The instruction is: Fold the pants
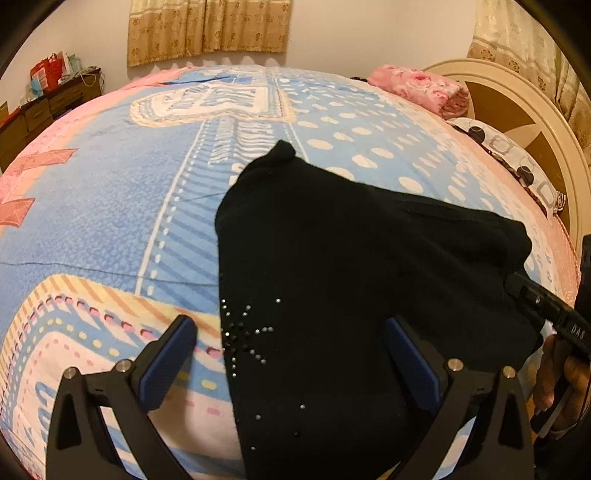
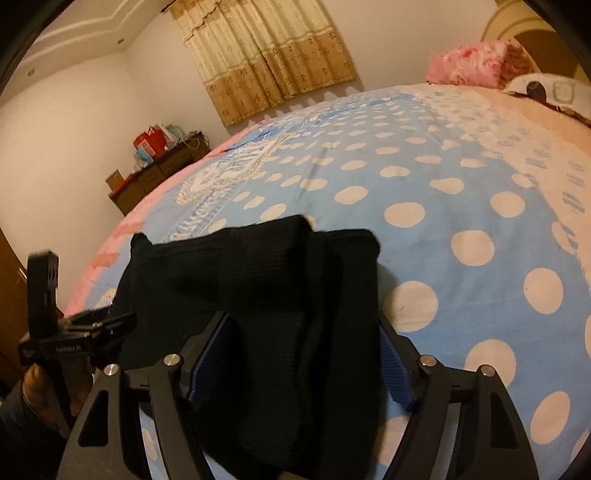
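1. Both grippers, left gripper (image 1: 291, 365) and right gripper (image 2: 301, 354), are hanging wide, gripping nothing.
2. I'm seeing the black pants (image 1: 351, 258) lying folded on the bedspread (image 1: 110, 221), stretching toward twelve o'clock, probably just released.

1. Pants (image 1: 351, 258) lie on the bed (image 1: 110, 221), near its front edge.
2. Left gripper (image 1: 291, 354) straddles the pants' left edge.
3. Right gripper (image 2: 303, 350) has the pants between its fingers.
4. Pillows (image 1: 513, 155) at the headboard (image 1: 517, 107), far right.
5. Dresser (image 1: 37, 110) left of the bed, curtain (image 1: 207, 29) behind.
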Action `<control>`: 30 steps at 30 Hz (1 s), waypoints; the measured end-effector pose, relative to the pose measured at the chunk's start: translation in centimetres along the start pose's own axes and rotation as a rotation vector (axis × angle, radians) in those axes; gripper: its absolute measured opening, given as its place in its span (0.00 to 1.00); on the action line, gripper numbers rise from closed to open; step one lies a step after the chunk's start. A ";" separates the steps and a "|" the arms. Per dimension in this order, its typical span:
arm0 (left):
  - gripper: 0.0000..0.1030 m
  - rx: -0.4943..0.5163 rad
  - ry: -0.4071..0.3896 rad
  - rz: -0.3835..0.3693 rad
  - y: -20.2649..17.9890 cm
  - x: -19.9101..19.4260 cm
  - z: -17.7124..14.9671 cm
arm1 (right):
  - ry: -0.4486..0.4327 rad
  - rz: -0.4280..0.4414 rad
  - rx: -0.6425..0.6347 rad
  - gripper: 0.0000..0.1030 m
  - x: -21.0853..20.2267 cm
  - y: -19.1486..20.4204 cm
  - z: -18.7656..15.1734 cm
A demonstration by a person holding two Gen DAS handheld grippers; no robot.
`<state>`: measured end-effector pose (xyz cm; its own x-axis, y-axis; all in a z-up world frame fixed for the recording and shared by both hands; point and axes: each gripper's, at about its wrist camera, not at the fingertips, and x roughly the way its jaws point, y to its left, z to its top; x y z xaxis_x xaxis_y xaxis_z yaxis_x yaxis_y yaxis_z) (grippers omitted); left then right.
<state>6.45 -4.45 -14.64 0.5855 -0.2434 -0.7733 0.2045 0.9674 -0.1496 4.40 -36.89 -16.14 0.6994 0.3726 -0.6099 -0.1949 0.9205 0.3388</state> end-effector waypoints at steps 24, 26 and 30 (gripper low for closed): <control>0.22 0.081 -0.043 -0.036 -2.5 -2.8 -0.6 | -0.057 0.094 -0.005 0.27 -1.8 0.3 0.1; 0.21 0.081 -0.047 -0.036 -2.4 -3.1 -0.5 | -0.070 0.096 -0.029 0.27 -2.5 1.0 0.6; 0.21 0.086 -0.046 -0.023 -2.3 -3.8 -0.4 | -0.082 0.104 -0.059 0.27 -3.2 1.9 1.5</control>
<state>3.47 -5.73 -11.63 0.6149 -0.2708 -0.7407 0.2841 0.9522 -0.1122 2.81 -36.47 -12.43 0.7266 0.4578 -0.5123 -0.3080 0.8836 0.3528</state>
